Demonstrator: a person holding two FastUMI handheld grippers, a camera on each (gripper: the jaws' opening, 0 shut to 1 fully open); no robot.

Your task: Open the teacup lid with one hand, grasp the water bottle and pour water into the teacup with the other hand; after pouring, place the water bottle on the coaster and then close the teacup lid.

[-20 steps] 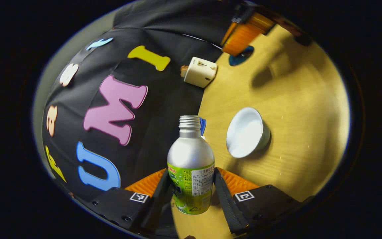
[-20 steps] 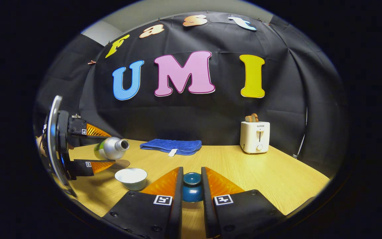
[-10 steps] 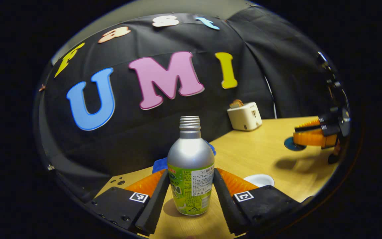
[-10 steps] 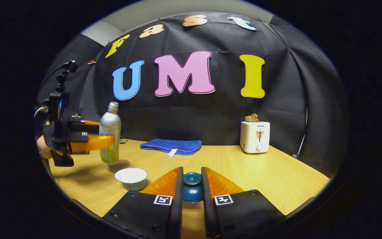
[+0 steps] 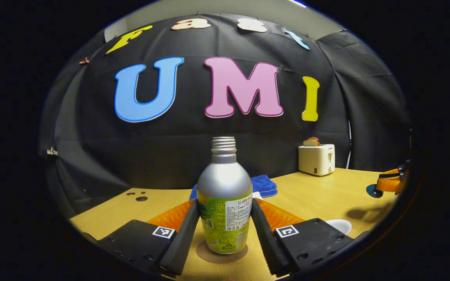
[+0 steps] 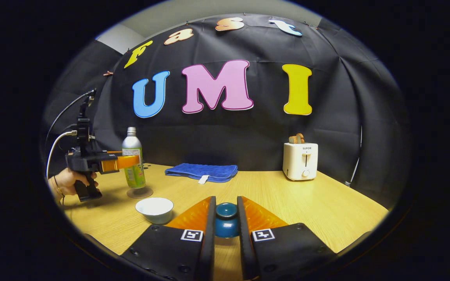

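Step in hand: setting the bottle down after the pour. Left hand-held gripper [image 5: 224, 218] stands clamped on the silver aluminium water bottle with green label [image 5: 224, 203], both fingers pressing its sides. Bottle upright, cap off, its base on or just above the round brown coaster [image 5: 221, 253] directly beneath the fingers; contact cannot be told for sure. From the right gripper view the same bottle [image 6: 133, 162] stands over the coaster [image 6: 139, 192], with a person's hand [image 6: 66, 182] on the grip.

Right hand-held gripper [image 6: 226, 222] is closed on the dark teal ceramic teacup lid [image 6: 226, 222], one finger at each side, held above the light wooden worktop [image 6: 287, 203]. The white open teacup [image 6: 155, 209] sits ahead and to the left of these fingers, near the coaster.

Next, by my reading: left fingers part and back straight off so the bottle is not tipped. Then the right carries the lid left, over the cup, and lowers it level onto the rim.
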